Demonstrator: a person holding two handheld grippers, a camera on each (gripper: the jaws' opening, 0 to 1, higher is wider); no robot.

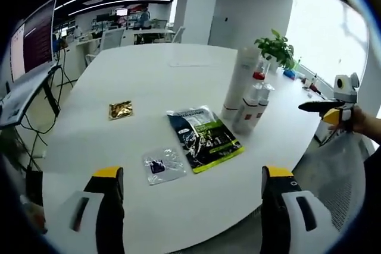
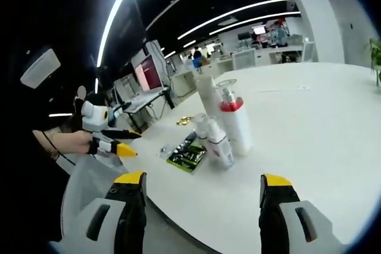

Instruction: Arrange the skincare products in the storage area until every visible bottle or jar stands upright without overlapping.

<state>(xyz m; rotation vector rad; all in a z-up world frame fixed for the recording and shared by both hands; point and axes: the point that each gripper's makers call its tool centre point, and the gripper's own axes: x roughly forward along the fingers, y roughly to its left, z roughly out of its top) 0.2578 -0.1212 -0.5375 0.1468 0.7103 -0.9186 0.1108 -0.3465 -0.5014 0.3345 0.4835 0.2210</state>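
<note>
While both tools [image 1: 190, 188] [image 2: 202, 197] gape empty: four upright bottles [image 1: 241, 90], three flat packets [image 1: 204, 138].

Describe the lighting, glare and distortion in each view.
Left gripper view: the bright window at the upper right is blown out, the round white table is evenly lit, and fisheye bends its edge. Right gripper view: the curved ceiling light strips glow against a dark ceiling, the far office is soft, and the tall white bottles stay fairly sharp.
</note>
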